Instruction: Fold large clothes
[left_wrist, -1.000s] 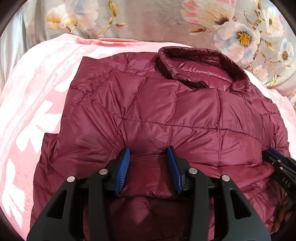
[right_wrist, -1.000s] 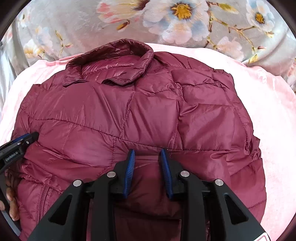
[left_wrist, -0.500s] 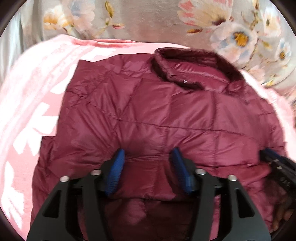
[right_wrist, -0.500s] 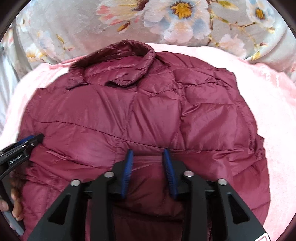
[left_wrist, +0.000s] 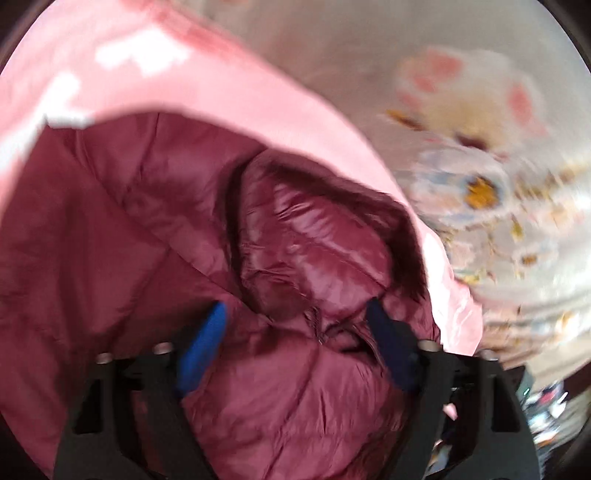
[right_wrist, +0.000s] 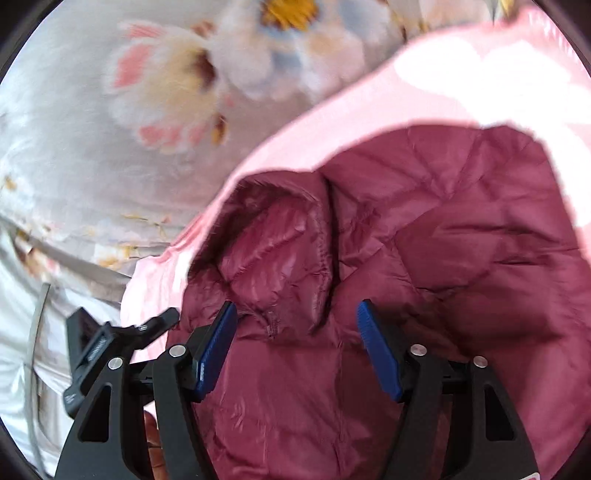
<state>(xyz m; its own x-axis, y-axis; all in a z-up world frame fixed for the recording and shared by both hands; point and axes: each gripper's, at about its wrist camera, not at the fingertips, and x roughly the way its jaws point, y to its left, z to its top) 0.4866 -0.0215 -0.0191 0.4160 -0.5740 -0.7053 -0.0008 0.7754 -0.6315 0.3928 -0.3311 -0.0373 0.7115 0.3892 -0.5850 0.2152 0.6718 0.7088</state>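
A maroon quilted puffer jacket (left_wrist: 147, 240) lies folded on a pink blanket (left_wrist: 240, 92); its shiny collar (left_wrist: 314, 240) sits just beyond my left gripper (left_wrist: 295, 306). That view is blurred by motion. The left jaws are opening and stand wide, with jacket fabric lying under the gap and no pad pressing on it. In the right wrist view the jacket (right_wrist: 461, 240) and its collar (right_wrist: 273, 251) lie ahead of my right gripper (right_wrist: 297, 304), whose jaws are also opening, apart from the cloth. The left gripper (right_wrist: 110, 343) shows at the lower left there.
The pink blanket (right_wrist: 424, 85) lies on a grey floral bedsheet (right_wrist: 129, 147), which also fills the upper right of the left wrist view as floral bedsheet (left_wrist: 480, 110). Part of a hand (right_wrist: 153, 432) shows behind the right gripper's left finger. Dark clutter (left_wrist: 546, 406) lies past the bed's edge.
Both grippers have widened their jaws and let go of the jacket's folded edge. Both have swung and rolled, so the collar now sits close in front of the fingers.
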